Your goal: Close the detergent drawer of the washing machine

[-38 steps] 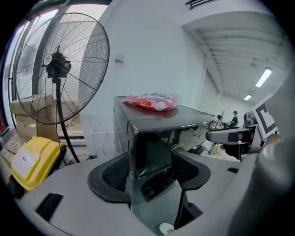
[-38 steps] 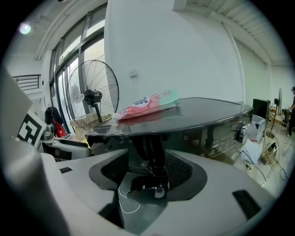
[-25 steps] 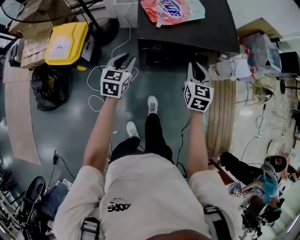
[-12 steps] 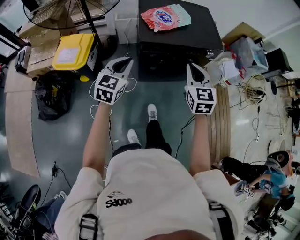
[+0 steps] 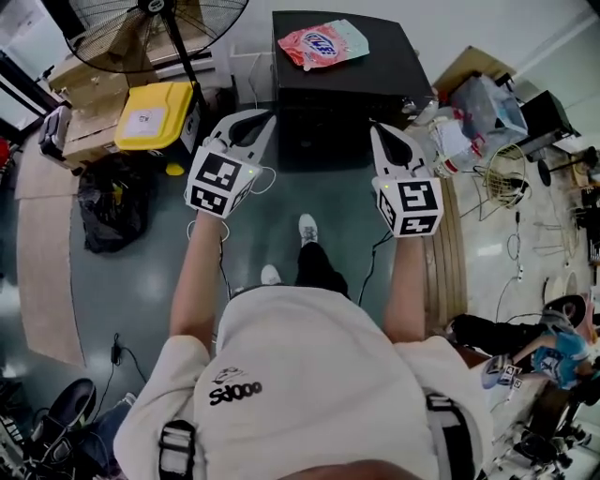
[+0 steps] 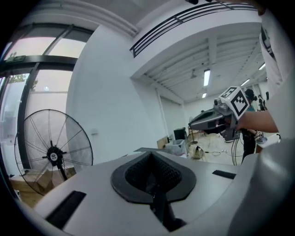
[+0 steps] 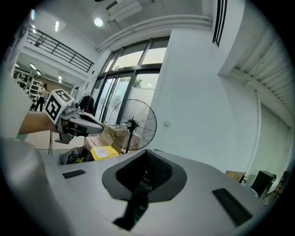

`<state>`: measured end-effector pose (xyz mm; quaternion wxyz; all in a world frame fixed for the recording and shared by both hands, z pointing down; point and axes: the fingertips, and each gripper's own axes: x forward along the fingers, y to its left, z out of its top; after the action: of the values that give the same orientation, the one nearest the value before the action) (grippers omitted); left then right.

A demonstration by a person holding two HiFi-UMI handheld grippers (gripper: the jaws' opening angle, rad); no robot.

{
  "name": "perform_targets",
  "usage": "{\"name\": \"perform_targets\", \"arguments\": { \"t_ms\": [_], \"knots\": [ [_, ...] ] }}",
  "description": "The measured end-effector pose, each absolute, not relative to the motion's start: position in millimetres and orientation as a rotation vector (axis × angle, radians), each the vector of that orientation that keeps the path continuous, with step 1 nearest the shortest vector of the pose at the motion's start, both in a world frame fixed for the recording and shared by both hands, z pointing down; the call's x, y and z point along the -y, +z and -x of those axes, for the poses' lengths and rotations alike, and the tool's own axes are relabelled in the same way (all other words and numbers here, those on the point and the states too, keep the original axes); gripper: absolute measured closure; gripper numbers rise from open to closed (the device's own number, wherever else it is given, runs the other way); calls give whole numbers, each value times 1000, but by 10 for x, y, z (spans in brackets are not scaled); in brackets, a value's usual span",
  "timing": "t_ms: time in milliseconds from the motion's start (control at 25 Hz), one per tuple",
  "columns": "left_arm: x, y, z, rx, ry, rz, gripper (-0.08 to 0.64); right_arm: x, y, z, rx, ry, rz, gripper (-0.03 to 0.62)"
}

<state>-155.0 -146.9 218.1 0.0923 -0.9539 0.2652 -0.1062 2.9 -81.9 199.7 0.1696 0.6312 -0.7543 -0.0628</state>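
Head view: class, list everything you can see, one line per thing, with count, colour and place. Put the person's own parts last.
washing machine: one, black, top centre
detergent pouch: one, pink and pale green, lying on the machine's top
standing fan: one, black, top left
lidded box: one, yellow, left of the machine
bag: one, black, on the floor below the yellow box
cardboard boxes: a few, brown, far left
plastic bags: several, clear and white, right of the machine
shoes: two, white, centre floor
left tongs: one, white and black, shut, empty
right tongs: one, white and black, shut, empty
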Motion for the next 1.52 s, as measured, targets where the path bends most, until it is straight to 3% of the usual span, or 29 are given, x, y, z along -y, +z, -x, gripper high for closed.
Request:
{"name": "perform_targets", "arguments": {
  "t_ms": [520, 1520],
  "knots": [
    [959, 1641, 1518, -756, -207, 2752, 541, 470, 1603, 240, 2209, -314, -1716, 586],
    [1081, 1712, 1460, -721, -214, 2774, 541, 621, 1772, 233, 2186, -285, -1698, 586]
  ]
}}
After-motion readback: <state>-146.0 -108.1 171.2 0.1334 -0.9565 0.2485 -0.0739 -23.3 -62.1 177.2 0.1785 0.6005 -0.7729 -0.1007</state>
